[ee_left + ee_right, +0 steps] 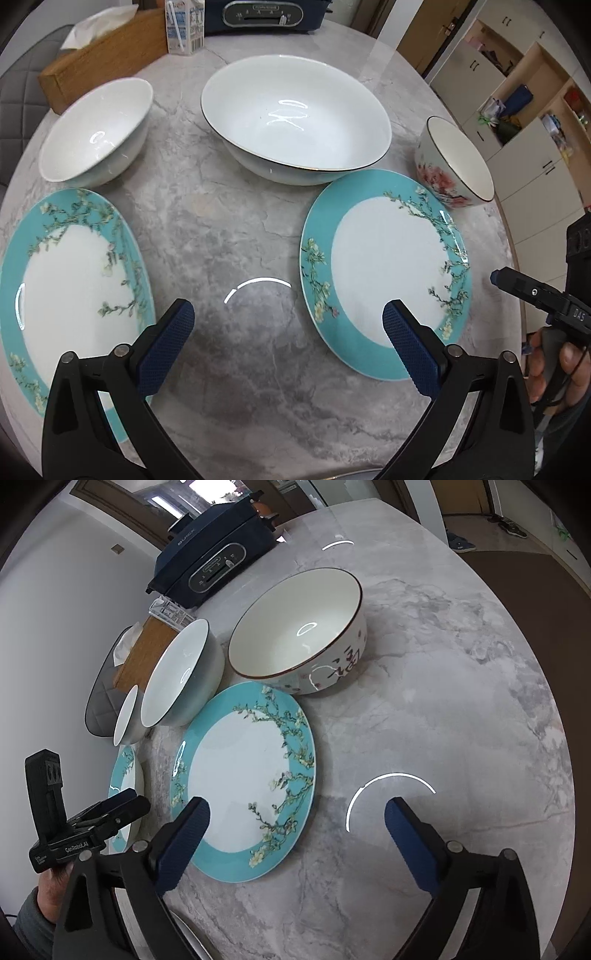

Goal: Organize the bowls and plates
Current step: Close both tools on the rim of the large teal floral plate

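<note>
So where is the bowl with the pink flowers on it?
The flowered bowl sits at the right edge of the left wrist view, behind the right teal plate and right of the big white bowl.

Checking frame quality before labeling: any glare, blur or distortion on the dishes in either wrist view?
Left wrist: strong fisheye bending and dark corners; ring-light arc reflected on the table, streaky highlights inside the large white bowl; dishes sharp. Right wrist: same bending; ring arc on the table near the right gripper, small ring inside the floral bowl; no motion blur apparent.
</note>
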Motion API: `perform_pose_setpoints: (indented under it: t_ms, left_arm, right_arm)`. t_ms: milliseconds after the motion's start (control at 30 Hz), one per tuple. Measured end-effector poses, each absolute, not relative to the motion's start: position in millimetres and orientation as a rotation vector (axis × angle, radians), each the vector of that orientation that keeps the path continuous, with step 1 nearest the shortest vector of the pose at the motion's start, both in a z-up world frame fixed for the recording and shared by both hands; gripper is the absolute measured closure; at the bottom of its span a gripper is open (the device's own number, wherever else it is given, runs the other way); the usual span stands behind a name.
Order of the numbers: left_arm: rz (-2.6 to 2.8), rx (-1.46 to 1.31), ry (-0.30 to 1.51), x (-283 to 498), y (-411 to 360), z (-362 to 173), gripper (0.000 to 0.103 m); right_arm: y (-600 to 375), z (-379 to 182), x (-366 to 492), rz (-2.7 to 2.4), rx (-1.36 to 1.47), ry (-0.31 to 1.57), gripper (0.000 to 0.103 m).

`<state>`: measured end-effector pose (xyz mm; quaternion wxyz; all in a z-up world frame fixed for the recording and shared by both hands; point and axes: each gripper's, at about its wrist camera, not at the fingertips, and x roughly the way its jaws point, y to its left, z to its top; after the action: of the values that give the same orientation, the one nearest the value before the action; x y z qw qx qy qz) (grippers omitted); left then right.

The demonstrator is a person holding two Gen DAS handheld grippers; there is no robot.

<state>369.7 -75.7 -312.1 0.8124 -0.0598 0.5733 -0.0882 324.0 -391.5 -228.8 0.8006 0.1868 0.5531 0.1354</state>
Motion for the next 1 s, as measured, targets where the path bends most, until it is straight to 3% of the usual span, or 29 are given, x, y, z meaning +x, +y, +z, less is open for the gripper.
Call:
perform_pose_setpoints:
  t_ms: [133, 433, 533, 633, 733, 767, 867, 1000]
  left_arm:
    - [-0.196, -0.124, 1.247, 383, -78, -324, 0.001]
    - [-0.222, -0.075, 1.282, 399, -85, -339, 0.004]
    - [-0.240, -0.103, 1.296, 402, -83, -343, 0.014]
    - [-0.254, -0.093, 1.281, 407, -83, -340, 0.033]
    - [-0.279, -0.119, 1.289, 412, -82, -338, 0.063]
    - [-0.302, -0.134, 1.297, 413, -83, -338, 0.077]
    - [-0.352, -0.137, 1.320, 416, -87, -336, 0.084]
    - [-0.346, -0.157, 1.341, 418, -90, -336, 0.085]
  right_arm:
    - [-398, -236, 334, 0.299, 0.411, 1.196, 0.013]
    - [-387, -245, 351, 0.411, 0.401, 1.226, 0.035]
    - [-380, -246, 353, 0.458, 0.390, 1.233, 0.040]
    - [-376, -248, 356, 0.485, 0.375, 1.245, 0.050]
    - [-374, -249, 359, 0.494, 0.359, 1.265, 0.053]
    - [-373, -249, 360, 0.498, 0.348, 1.269, 0.054]
    - [-373, -249, 359, 0.499, 0.320, 1.275, 0.060]
    - [-378, -252, 360, 0.485, 0.343, 1.288, 0.068]
